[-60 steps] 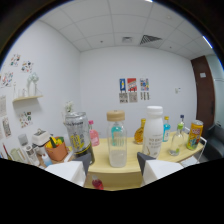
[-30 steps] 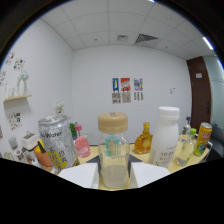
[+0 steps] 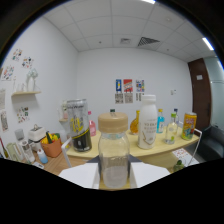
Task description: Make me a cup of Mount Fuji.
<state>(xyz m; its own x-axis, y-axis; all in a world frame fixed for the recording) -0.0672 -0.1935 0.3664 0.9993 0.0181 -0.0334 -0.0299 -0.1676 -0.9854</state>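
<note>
A clear glass jar (image 3: 114, 150) with a tan cork-like lid stands upright between my two white fingers (image 3: 82, 175). My gripper (image 3: 115, 172) is shut on it, each finger pressing against one side of the glass. The jar looks empty, and its base is hidden low between the fingers. The yellow table (image 3: 150, 150) with the drink containers lies beyond the jar.
Beyond the fingers on the table stand a tall silver-and-black can (image 3: 77, 131), a pink bottle (image 3: 92, 127), a white bottle (image 3: 147, 122), a yellow bottle (image 3: 136, 122), a blue bottle (image 3: 160, 120), a small clear bottle (image 3: 172, 131) and an orange can (image 3: 189, 125). An orange basket (image 3: 50, 147) sits further left.
The fingers moved in on the jar and closed on its sides. Since then the jar keeps its place between them while the table's bottles have shrunk back.
</note>
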